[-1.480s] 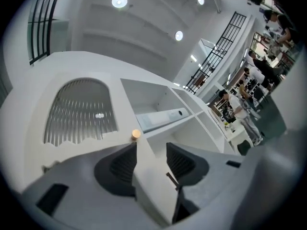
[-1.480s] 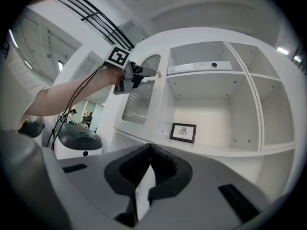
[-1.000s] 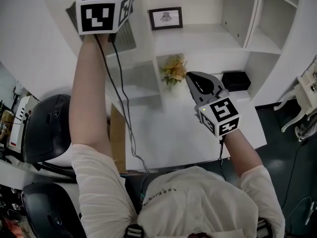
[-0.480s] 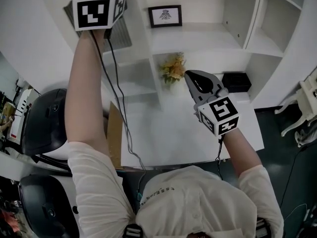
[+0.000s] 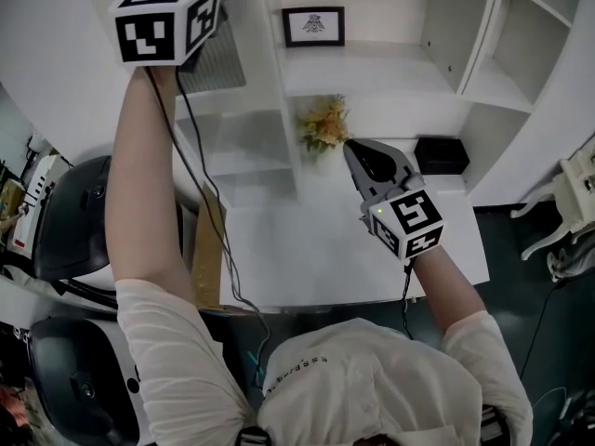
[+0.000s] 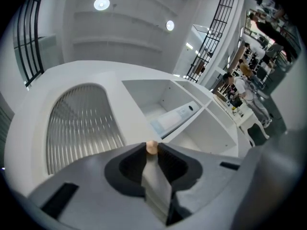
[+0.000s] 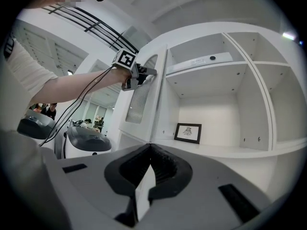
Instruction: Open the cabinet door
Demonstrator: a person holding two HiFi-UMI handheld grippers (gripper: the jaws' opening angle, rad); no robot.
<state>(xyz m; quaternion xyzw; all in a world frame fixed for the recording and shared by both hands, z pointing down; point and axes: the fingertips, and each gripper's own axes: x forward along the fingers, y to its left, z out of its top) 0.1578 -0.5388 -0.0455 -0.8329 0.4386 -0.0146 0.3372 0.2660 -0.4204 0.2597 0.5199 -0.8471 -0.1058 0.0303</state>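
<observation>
1. A white desk (image 5: 316, 249) carries a bunch of flowers (image 5: 322, 124) and a black box (image 5: 442, 154) at its far edge. A white shelf unit (image 5: 372, 72) rises behind it, with a framed picture (image 5: 313, 24) on one shelf, and dark chairs (image 5: 70, 221) stand off the desk's left side
2. The cabinet door (image 5: 216, 61), white with a ribbed glass panel, sits at the upper left of the shelf unit, above desk level and beside the open shelves
3. The person's left arm is stretched up to the door. The left gripper (image 6: 151, 152) has its jaws drawn close, clamped on a small tan knob (image 6: 151, 146) on the door
4. The right arm is bent low over the desk. The right gripper (image 5: 351, 147) points level at the shelves, near the flowers, with its jaws meeting tip to tip and nothing between them
5. In the head view the marker cube (image 5: 153, 24) covers the left jaws, so only the left gripper view shows the knob. That view also shows ceiling lights (image 6: 101, 4), a black railing (image 6: 211, 37) and people (image 6: 244, 80) far off at the right. The right gripper view shows the left gripper side-on at the door's edge, high above the picture
</observation>
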